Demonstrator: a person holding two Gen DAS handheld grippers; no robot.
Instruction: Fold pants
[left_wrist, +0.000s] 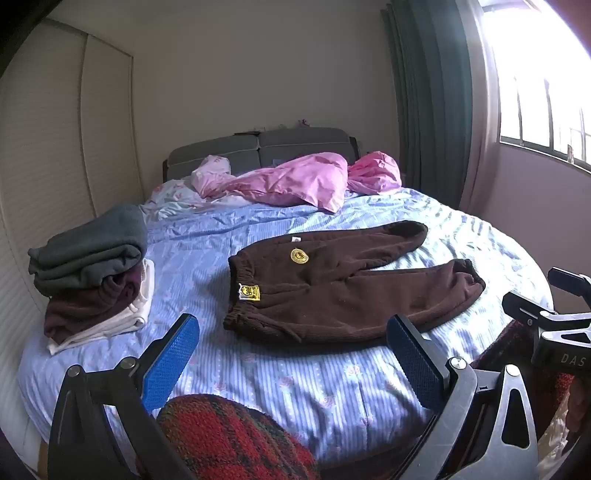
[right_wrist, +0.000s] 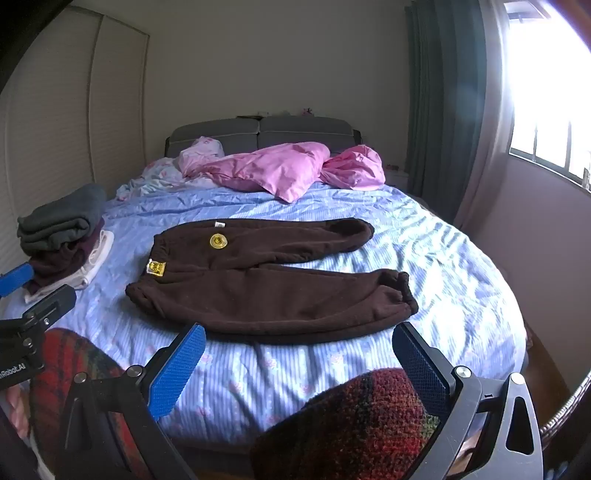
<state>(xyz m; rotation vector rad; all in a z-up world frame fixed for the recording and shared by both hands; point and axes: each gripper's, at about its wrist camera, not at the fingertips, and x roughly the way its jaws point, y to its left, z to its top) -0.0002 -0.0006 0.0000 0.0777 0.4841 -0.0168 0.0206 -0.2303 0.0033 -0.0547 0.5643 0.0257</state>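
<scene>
On the bed, your brown pants lie spread flat near its middle, waistband toward the stack of folded clothes at the bed's left edge, both legs reaching toward the window side. Your left tongs and right tongs both hang at the bed's near edge, jaws spread wide, gripping nothing. Pink bedding sits bunched by the headboard.

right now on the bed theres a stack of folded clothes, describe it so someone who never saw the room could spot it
Start at the bed with the blue striped sheet, then look to its left edge, beside the pale wardrobe doors. The stack of folded clothes sits there, apart from the brown pants spread flat mid-bed. It is the only neat pile: grey on top, maroon beneath, white at the bottom.
</scene>
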